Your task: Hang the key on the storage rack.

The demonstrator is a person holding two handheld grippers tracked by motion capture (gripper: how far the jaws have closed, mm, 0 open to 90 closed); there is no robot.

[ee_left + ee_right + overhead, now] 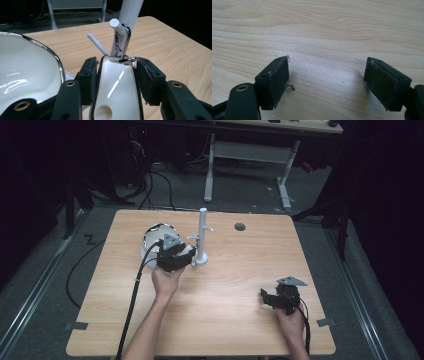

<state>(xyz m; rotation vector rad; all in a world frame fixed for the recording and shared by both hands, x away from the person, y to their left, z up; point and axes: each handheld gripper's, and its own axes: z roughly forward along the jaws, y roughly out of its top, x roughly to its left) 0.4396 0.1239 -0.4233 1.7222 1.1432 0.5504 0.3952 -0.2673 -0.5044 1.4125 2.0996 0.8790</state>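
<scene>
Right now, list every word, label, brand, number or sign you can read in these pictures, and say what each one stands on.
None: no readable text stands anywhere.
The white cup held in the left gripper is plain, with no print on it.
The white bowl, the white peg stand and the wooden table carry no lettering.
The right gripper, jaws apart over bare wood, bears no marks.

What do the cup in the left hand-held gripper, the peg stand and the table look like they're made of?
Cup: probably glazed ceramic or enamel, glossy cream with sharp highlights and a shiny chrome-like handle. Peg stand: matte white, likely plastic; fine ribbing on the post. Table: light wood grain, smooth, possibly laminate.
</scene>
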